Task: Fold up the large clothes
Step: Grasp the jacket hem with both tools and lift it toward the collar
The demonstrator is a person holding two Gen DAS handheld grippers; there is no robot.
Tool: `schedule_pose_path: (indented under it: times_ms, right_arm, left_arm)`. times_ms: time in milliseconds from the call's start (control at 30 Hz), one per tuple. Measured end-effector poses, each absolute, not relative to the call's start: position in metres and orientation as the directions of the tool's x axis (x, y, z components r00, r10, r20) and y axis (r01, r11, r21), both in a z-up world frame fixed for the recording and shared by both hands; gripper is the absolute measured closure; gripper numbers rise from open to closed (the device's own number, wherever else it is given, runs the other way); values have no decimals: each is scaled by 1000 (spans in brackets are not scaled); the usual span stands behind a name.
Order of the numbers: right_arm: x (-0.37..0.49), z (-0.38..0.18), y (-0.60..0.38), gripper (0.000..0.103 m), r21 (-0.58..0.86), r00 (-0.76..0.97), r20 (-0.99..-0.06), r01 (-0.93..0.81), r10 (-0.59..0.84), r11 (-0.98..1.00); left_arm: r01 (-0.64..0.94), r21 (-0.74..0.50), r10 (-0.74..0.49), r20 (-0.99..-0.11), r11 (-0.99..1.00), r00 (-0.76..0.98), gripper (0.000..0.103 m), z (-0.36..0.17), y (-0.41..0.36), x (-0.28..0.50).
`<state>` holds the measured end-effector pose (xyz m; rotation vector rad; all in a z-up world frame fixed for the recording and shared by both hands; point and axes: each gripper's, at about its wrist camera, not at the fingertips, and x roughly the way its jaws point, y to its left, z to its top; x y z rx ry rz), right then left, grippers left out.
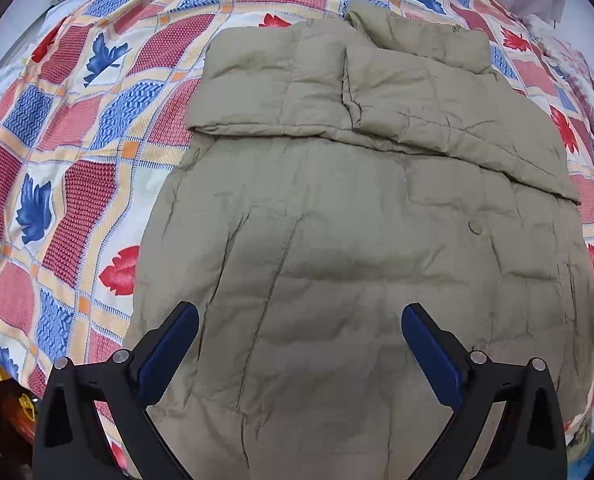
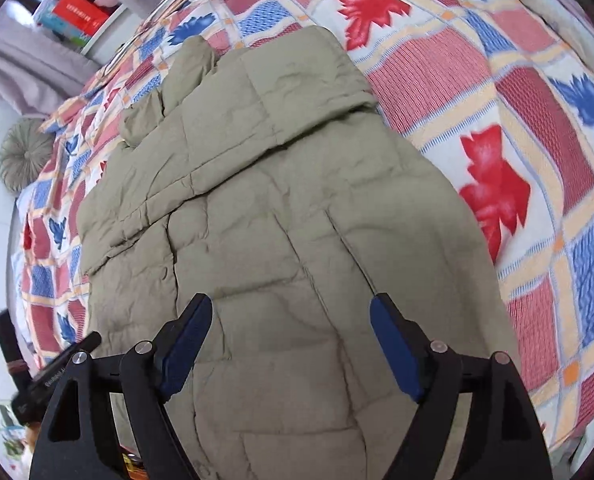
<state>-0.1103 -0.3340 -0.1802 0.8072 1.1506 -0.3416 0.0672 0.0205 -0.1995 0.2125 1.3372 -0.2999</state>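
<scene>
The left tongs (image 1: 300,320) hover spread wide over the near hem of 1 khaki quilted jacket (image 1: 337,240), gripping nothing; the right tongs (image 2: 291,312) hang likewise parted and empty above the same puffy, creased fabric. The jacket lies flat on the bed, its 2 sleeves folded across the chest. Beneath it spreads 1 patchwork bedspread (image 1: 77,140) of red and blue leaf squares. 1 round pleated cushion (image 2: 23,158) sits at the bed's far end.

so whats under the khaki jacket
The khaki jacket lies spread on the patterned bedspread, visible all around it. Whatever sits directly beneath the jacket is covered, so I cannot tell.
</scene>
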Motion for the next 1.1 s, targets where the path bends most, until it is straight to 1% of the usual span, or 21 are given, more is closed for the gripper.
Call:
schedule_pose_path:
  times_ms: [167, 367, 433, 533, 700, 767, 833, 1000, 1100]
  right_arm:
    - [-136, -183, -330, 18, 461, 431, -878, 642, 210, 613]
    - [-171, -205, -324, 18, 565, 448, -825, 669, 344, 483]
    - [-184, -211, -321, 18, 593, 458, -803, 680, 381, 432]
    - [-202, -222, -313, 18, 648, 456, -741, 677, 493, 348]
    - [-240, -231, -300, 18, 680, 468, -685, 685, 559, 260]
    - [-253, -238, -295, 18, 680, 467, -670, 698, 577, 224]
    - [-262, -245, -291, 18, 670, 464, -670, 714, 579, 203]
    - [-268, -261, -295, 18, 676, 504, -659, 723, 559, 145]
    - [-265, -268, -298, 18, 679, 518, -654, 724, 552, 126]
  left_arm:
    - [306, -69, -118, -982, 949, 146, 1, -207, 47, 50]
    - [269, -161, -173, -985, 950, 24, 1, -220, 80, 23]
    - [248, -212, -215, -977, 945, -14, 1, -221, 90, 15]
    - [204, -319, -311, -948, 925, -72, 1, -219, 109, 3]
    - [141, -452, -431, -888, 881, -159, 1, -217, 136, -19]
    - [99, -510, -482, -849, 854, -215, 1, -222, 145, -28]
    - [57, -541, -512, -821, 839, -252, 1, -228, 150, -34]
    - [-44, -538, -530, -808, 842, -258, 1, -251, 162, -46]
    - [-64, -543, -542, -812, 838, -216, 1, -259, 153, -41]
